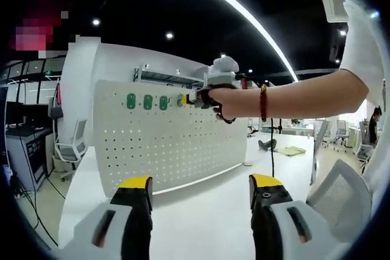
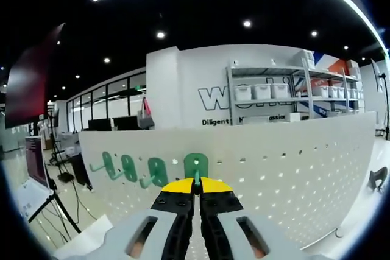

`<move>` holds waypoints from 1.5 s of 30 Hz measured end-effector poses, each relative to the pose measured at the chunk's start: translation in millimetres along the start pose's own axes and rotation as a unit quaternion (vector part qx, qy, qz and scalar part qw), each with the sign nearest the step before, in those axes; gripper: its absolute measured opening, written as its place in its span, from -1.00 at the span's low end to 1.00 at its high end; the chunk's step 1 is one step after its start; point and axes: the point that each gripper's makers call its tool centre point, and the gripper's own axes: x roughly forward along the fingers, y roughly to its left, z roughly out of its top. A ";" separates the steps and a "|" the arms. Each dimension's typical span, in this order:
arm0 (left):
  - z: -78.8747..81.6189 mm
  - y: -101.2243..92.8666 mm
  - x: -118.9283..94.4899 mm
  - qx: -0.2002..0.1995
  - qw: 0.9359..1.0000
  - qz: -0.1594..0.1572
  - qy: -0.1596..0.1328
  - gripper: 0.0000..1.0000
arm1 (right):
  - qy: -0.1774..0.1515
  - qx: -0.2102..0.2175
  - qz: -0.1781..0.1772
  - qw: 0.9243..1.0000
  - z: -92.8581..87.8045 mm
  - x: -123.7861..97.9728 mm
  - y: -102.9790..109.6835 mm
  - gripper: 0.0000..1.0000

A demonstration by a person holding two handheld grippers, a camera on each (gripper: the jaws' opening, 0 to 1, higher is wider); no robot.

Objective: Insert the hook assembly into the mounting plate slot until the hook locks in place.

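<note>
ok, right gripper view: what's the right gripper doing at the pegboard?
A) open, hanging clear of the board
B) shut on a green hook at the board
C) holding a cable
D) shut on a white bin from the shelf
B: the right gripper has its yellow-tipped jaws closed on the green hook against the white pegboard, right of three other green hooks.

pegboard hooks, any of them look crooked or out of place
Nothing stands out. Three green hooks sit in a level row on the white pegboard, and the right tool is shut on a fourth green hook at the same height. The left tool is open, held back.
</note>
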 end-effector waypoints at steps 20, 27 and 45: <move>-1.9 7.2 -1.8 -0.005 1.000 0.008 0.001 0.30 | 0.013 -0.031 -0.022 0.999 -5.0 7.4 2.0 -0.98; -1.7 6.6 -0.6 -0.007 1.000 0.006 0.001 0.30 | 0.028 -0.069 -0.043 0.996 -4.9 9.3 4.4 -0.98; -1.2 5.7 -0.9 -0.008 1.000 0.005 0.000 0.27 | 0.030 -0.052 -0.050 0.997 -4.2 9.8 2.6 -0.92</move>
